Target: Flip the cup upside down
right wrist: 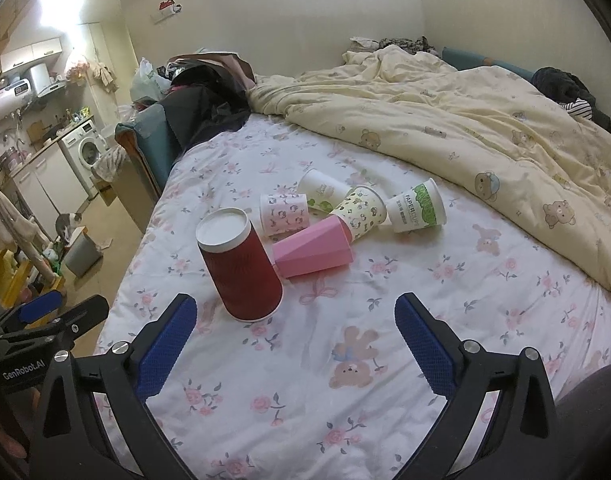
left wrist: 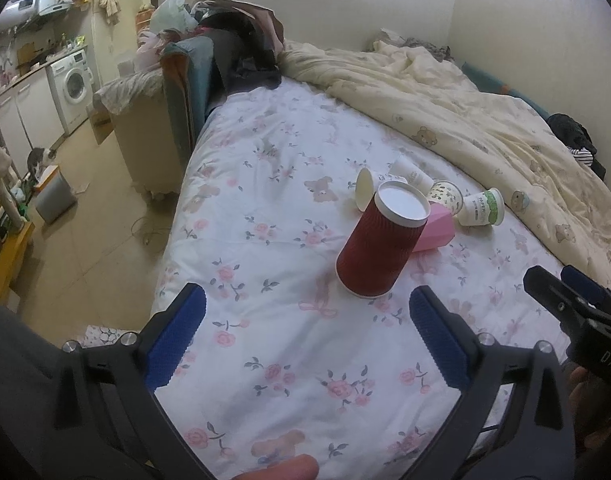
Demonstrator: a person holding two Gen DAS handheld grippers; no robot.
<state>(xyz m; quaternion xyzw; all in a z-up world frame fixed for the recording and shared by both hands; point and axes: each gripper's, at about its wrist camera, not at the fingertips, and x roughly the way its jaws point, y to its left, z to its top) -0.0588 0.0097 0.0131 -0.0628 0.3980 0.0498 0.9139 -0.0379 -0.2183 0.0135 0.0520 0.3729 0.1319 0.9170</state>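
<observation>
A dark red ribbed paper cup (left wrist: 375, 248) stands upside down on the floral bedsheet, white base up; it also shows in the right wrist view (right wrist: 241, 268). My left gripper (left wrist: 305, 312) is open and empty, just short of the cup. My right gripper (right wrist: 295, 320) is open and empty, the red cup ahead of its left finger. The right gripper shows at the right edge of the left wrist view (left wrist: 561, 288); the left gripper shows at the left edge of the right wrist view (right wrist: 61, 312).
A pink faceted cup (right wrist: 313, 250) lies on its side behind the red cup, with several printed paper cups (right wrist: 415, 208) lying beyond it. A cream quilt (right wrist: 465, 120) is bunched at the right. The bed edge drops to the floor (left wrist: 89, 232) on the left.
</observation>
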